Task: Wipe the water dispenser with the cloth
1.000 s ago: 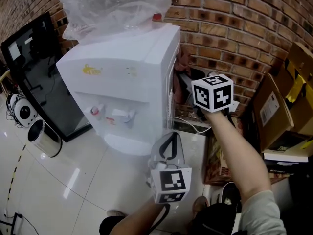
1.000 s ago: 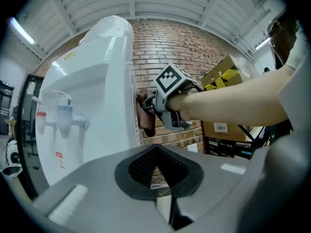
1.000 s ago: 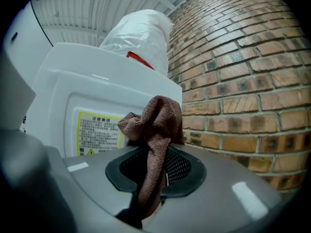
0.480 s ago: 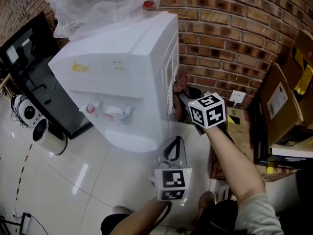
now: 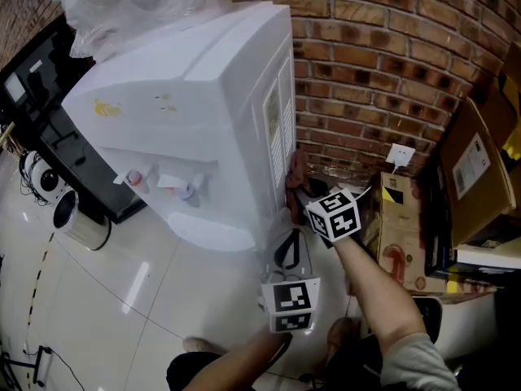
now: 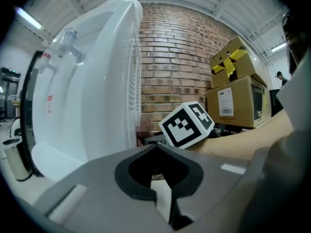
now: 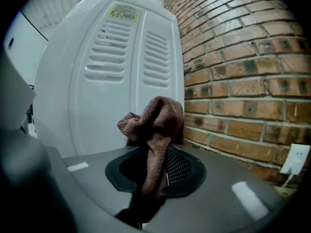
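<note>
Two grey hand-held tongs work beside a tall white plastic water dispenser (image 5: 203,96), which stands on a pale tiled floor (image 5: 122,300) against a red brick wall (image 5: 366,55). The right tongs (image 7: 155,166) are clamped on a bunched brown terry cloth (image 7: 158,125). The cloth sticks up out of them just in front of the dispenser's vented panel, low down; whether it touches the plastic is hard to tell. That panel runs upright, so the wipe probably calls for strokes along its height. The left tongs (image 6: 158,171) are closed on nothing and sit a little further back from the panel than the right.
</note>
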Tool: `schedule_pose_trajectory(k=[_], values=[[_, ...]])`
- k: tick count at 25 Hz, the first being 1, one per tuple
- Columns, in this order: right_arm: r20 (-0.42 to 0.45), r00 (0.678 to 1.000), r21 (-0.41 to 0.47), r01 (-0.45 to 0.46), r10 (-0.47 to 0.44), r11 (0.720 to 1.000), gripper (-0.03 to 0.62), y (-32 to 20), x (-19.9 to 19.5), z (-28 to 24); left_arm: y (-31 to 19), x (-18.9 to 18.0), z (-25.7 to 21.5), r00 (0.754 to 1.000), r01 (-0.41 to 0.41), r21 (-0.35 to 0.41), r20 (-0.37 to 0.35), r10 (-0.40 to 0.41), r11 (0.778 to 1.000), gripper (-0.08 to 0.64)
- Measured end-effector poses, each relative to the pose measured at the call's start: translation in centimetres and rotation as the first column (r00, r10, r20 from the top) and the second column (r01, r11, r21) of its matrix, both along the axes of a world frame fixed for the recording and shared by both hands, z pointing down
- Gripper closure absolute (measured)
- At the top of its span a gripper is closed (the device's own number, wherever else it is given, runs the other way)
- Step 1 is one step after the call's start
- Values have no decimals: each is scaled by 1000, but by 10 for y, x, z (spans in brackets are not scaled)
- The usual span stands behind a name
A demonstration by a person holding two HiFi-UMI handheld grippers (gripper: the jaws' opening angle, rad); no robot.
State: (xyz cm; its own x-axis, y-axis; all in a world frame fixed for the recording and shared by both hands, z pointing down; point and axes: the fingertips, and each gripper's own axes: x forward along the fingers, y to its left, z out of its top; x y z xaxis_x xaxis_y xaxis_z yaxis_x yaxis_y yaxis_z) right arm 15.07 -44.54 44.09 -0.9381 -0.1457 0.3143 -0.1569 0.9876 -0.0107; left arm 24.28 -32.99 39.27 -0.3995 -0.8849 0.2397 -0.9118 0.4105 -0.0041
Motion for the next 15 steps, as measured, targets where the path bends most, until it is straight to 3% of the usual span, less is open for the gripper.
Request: schedule_pose_trajectory(k=[3, 9, 15], values=[[-53, 998, 8, 27, -27, 1000, 499, 2, 1, 27, -3, -2, 13, 998, 43, -4, -38, -43, 999, 560], [-132, 989, -18, 65, -67, 998, 499, 1, 1, 71, -9, -2, 27, 996, 89, -26, -12, -90, 996, 560], [-195, 976, -48, 85, -93, 995, 499, 0, 2, 114, -15, 3, 66, 994, 103, -91, -37, -106, 991, 560]])
